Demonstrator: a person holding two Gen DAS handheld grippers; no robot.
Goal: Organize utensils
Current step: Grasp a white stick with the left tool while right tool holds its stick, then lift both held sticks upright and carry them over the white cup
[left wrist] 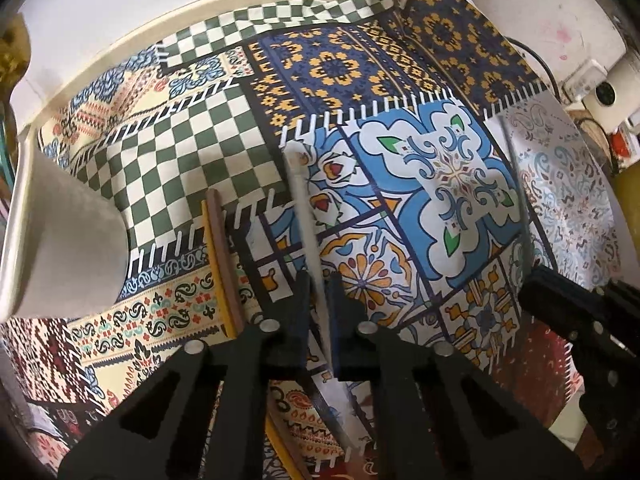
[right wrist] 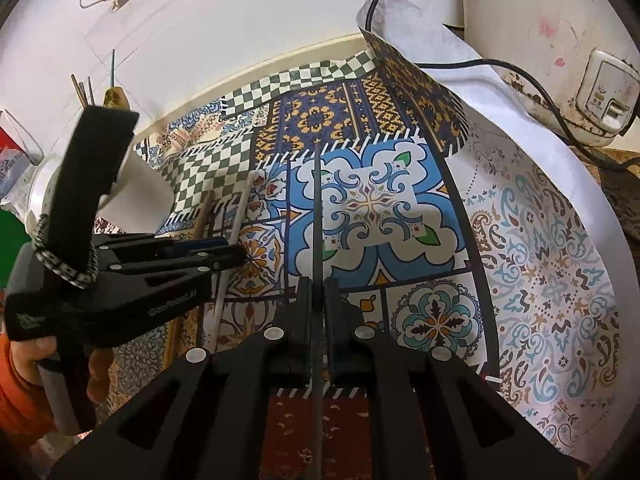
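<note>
The left hand-held gripper (left wrist: pixel 319 280) is closed on a white-handled utensil (left wrist: pixel 301 200) at lower centre, beside a brown-handled one (left wrist: pixel 224 264) lying on the patterned bench (left wrist: pixel 452 184). The right hand-held gripper (right wrist: pixel 316 286) pinches a thin dark utensil (right wrist: pixel 317 216) edge-on — likely so both can be laid parallel.

Both views are evenly lit by warm indoor light, colours saturated, with no harsh glare. Fisheye distortion bends the patterned mat (left wrist: pixel 400 184) and the cream table rim (left wrist: pixel 120 44) into arcs, strongest toward 10 and 2 o'clock, and dark vignette fills the corners. Soft shadows pool at 6 o'clock. The white-handled utensil (left wrist: pixel 304 216) blurs toward the lens.
</note>
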